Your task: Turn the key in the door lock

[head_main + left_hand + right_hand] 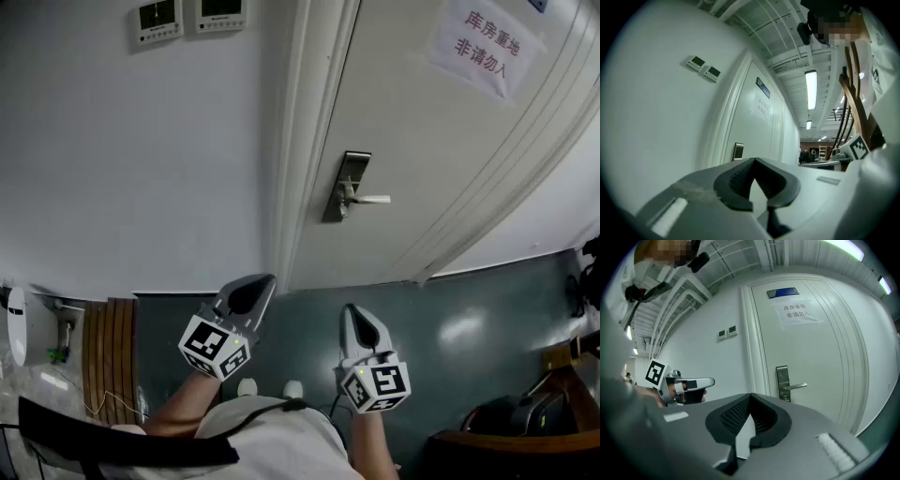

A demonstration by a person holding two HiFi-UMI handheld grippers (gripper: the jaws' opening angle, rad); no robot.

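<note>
The white door (441,141) is closed, with a metal lock plate (345,187) and a lever handle (371,199) pointing right. The right gripper view shows the same lock plate (782,382) and handle (797,386); I can make out no key on it. My left gripper (267,279) and right gripper (349,309) are held level, well short of the door, both shut with nothing between the jaws. In their own views the left gripper (753,160) and the right gripper (750,395) have their tips meeting. The left gripper (689,389) also shows beside the right one.
Two wall control panels (192,17) hang left of the door frame (300,141). A paper notice (483,42) is stuck on the door. A slatted wooden panel (108,352) stands at the lower left, and dark furniture with a bag (516,422) at the lower right.
</note>
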